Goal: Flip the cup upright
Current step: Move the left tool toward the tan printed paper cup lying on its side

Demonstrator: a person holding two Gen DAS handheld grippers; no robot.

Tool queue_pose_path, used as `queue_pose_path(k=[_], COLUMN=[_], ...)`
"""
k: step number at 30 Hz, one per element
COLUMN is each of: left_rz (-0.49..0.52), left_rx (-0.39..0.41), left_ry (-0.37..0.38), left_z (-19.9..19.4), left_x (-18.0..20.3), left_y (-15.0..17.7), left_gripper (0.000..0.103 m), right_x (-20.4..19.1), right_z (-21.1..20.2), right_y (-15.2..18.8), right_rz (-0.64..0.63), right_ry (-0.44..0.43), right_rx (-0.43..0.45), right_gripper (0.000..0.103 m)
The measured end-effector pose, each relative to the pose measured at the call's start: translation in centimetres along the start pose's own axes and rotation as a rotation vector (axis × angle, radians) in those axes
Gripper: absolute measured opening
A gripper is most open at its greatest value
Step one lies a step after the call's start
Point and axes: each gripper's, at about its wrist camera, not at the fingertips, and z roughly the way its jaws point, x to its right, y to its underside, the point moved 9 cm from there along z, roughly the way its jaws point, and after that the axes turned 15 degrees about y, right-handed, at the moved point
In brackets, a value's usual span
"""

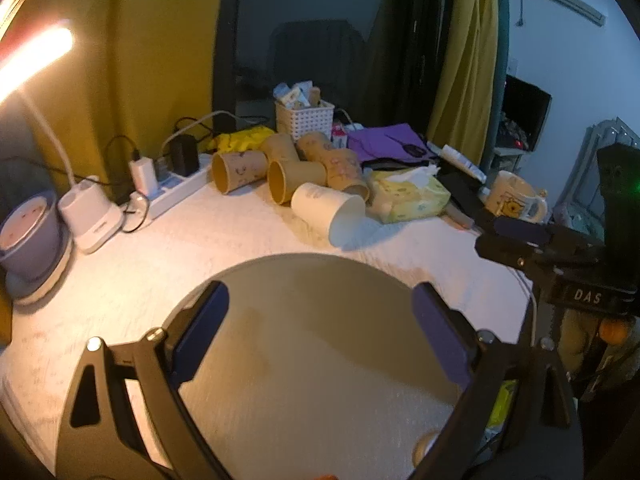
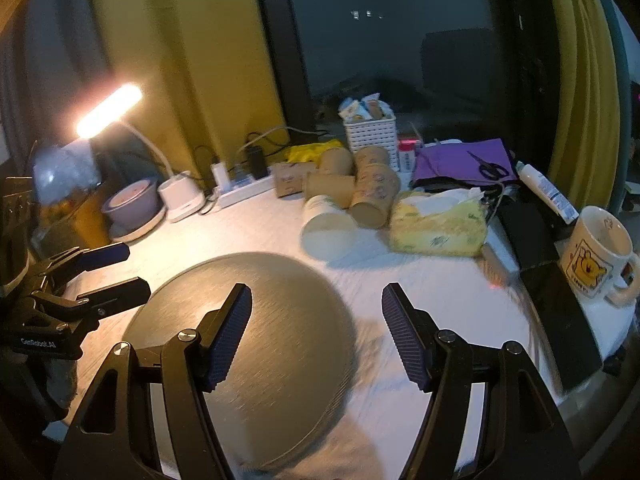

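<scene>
Both the left claw (image 1: 320,324) and right claw (image 2: 316,334) hang spread and empty over the round mat (image 1: 312,344), the white cup (image 1: 328,210) lying on its side beyond its far edge on the surface (image 1: 132,280), beside the tissue pack (image 1: 412,196).

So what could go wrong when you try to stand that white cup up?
The white cup lies on its side against the brown cups, so a grab might knock those and send them rolling. The tissue pack sits right beside its open end, leaving little room for a finger there. Both the left hand-held gripper and the right hand-held gripper are open and well short of the cup, and paper walls could crush if squeezed hard.
</scene>
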Motion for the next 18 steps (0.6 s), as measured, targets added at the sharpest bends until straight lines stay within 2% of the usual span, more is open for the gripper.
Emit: queue_pose_path(k=[18], left_rz=[-0.01], left_rx=[-0.143], left_ry=[0.047], left_z=[13.4], left_x=[-1.3], left_y=[-8.1], left_gripper=[0.094], right_x=[7.2], right_z=[10.4], right_y=[-5.8], right_rz=[0.072], right_ry=[0.01], right_rx=[-0.026], right_gripper=[0.071])
